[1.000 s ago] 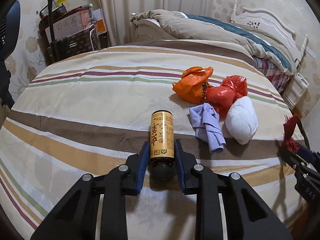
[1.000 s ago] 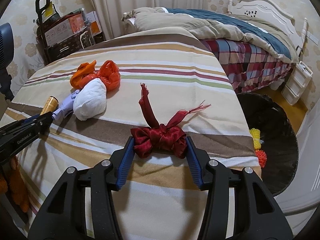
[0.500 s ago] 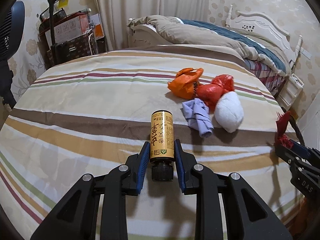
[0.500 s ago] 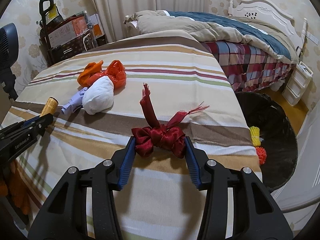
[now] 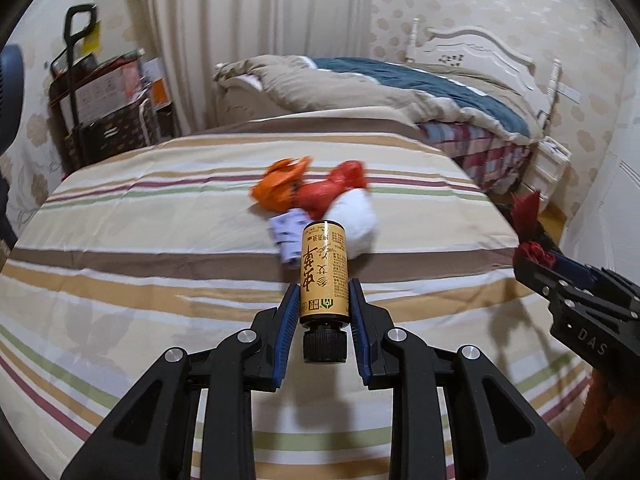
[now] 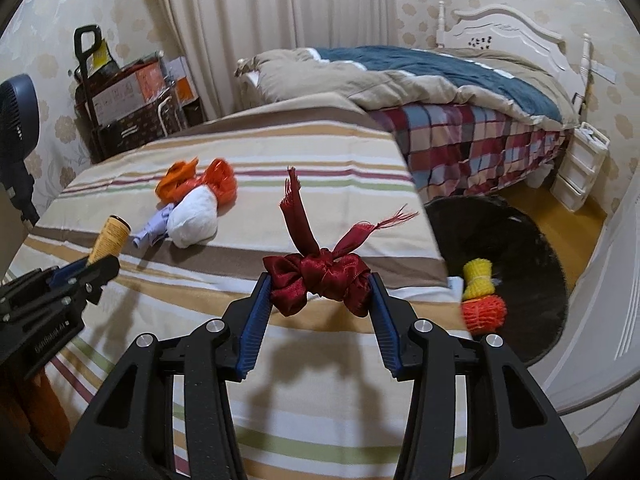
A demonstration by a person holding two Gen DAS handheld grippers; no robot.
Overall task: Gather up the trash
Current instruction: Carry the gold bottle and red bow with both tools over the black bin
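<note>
Above the striped bedspread (image 5: 160, 240), the left gripper (image 5: 323, 300) is clenched on a small yellow bottle (image 5: 323, 270), its blue pads pressing both sides of the label while the black cap points back toward the camera and the bottle's base points away over the cover. Off to the right of the bedspread's near corner, the right gripper (image 6: 320, 284) grasps a dark red ribbon bow (image 6: 318, 280) between its pads, with two frayed tails sticking up from the knot. Farther up the bedspread lie an orange bag (image 6: 176, 178), a red-orange bag (image 6: 222, 176), a white bundle (image 6: 194, 220) and a crumpled lilac scrap (image 6: 154, 230), all touching one another in a cluster. Beside the bedspread's right edge, on the floor, stands a black bin (image 6: 520, 248), with a yellow net ball (image 6: 478, 278) and an orange net ball (image 6: 482, 314) inside it.
</note>
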